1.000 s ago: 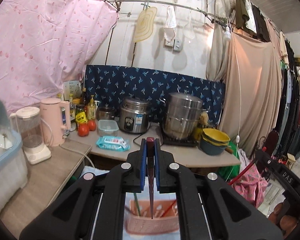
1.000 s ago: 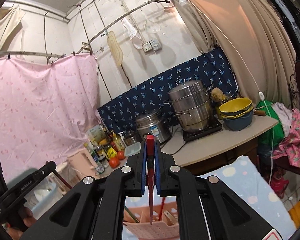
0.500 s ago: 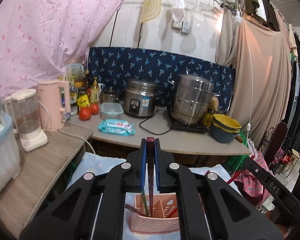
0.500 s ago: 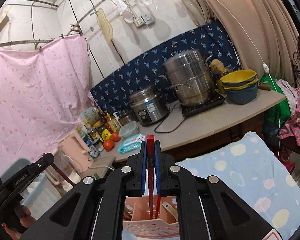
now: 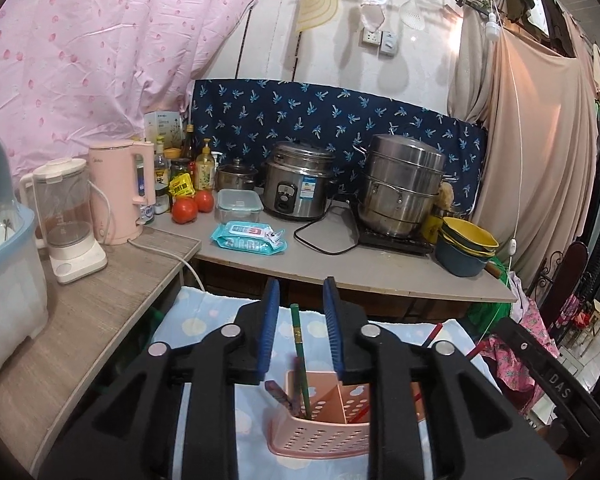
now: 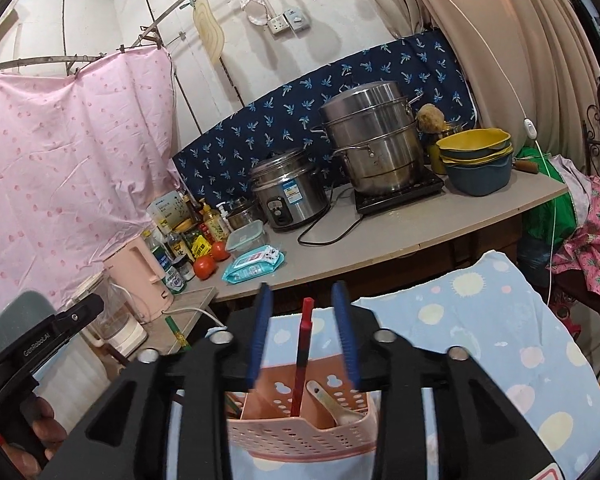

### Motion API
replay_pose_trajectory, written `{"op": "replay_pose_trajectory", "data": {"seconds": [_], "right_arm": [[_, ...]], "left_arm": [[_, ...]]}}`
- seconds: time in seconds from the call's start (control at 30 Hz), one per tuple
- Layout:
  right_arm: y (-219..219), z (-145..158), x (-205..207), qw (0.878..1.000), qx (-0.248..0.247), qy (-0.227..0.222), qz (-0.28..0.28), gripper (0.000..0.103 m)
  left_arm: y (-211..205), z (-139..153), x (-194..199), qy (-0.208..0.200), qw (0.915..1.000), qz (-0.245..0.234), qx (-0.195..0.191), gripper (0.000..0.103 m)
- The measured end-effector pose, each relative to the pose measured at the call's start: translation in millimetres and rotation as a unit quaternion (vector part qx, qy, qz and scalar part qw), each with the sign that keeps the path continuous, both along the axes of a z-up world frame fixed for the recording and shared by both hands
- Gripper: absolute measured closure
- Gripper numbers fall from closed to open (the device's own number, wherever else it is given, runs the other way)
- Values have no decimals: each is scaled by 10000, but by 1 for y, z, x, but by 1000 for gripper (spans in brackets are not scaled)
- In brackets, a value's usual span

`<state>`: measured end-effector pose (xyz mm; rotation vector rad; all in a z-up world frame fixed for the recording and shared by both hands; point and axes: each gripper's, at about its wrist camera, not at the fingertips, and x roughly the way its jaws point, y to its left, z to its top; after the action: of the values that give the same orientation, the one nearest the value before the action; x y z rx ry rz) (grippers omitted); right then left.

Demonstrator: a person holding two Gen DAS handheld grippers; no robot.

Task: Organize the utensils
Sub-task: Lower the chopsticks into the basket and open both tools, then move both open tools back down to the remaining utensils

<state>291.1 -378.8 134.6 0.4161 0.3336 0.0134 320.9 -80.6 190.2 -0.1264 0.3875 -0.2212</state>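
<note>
From the left wrist camera, the left gripper (image 5: 299, 320) hangs just above a pink perforated utensil caddy (image 5: 320, 436) that stands on a pale blue cloth with pastel spots (image 5: 204, 320). Its jaws are opening, the blue pads (image 5: 269, 324) standing a narrow way apart. A green chopstick (image 5: 299, 352) rises between them, touching neither pad, with its lower end down in the caddy's left compartment. A dark-handled utensil (image 5: 278, 394) leans in the same compartment, and red sticks (image 5: 360, 414) lie in the compartment to the right. At the right edge the other gripper's black body (image 5: 540, 364) shows. Beyond the cloth, a counter (image 5: 380, 268) carries a rice cooker (image 5: 298, 186), a steel steamer pot (image 5: 402, 184), stacked bowls (image 5: 466, 246), two tomatoes (image 5: 192, 206) and a pack of wipes (image 5: 248, 238).

From the right wrist camera, the right gripper (image 6: 304, 334) hovers over the same caddy (image 6: 300, 436). Its jaws are also opening, somewhat wider, and a red chopstick (image 6: 303, 352) stands free between the pads (image 6: 260, 332), its foot in a middle compartment. A pale spoon (image 6: 330, 400) rests in the compartment to its right. At the lower left, a hand (image 6: 40, 436) holds the left gripper (image 6: 76, 312), with the green chopstick (image 6: 178, 334) visible beside it.
</note>
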Motion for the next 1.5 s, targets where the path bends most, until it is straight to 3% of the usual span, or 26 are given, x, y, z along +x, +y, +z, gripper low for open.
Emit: {"op": "replay_pose_trajectory", "data": {"seconds": [0.13, 0.47, 0.77, 1.17, 1.5], "right_arm": [[2, 2, -9, 10000, -71, -44, -6, 60], [21, -4, -40, 9990, -413, 68, 165, 60], [41, -30, -87, 9957, -798, 330, 329, 60], [75, -107, -175, 9842, -1221, 1157, 560, 60], [97, -163, -226, 9744, -1141, 1820, 668, 60]], "left_arm": [[2, 1, -7, 4, 10000, 4, -5, 75], [7, -8, -38, 65, 9999, -36, 115, 75], [21, -33, -80, 327, 9994, -30, 125, 75], [48, -128, -142, 1294, 9904, 71, 482, 74], [53, -188, -186, 1952, 9778, -67, 765, 74]]}}
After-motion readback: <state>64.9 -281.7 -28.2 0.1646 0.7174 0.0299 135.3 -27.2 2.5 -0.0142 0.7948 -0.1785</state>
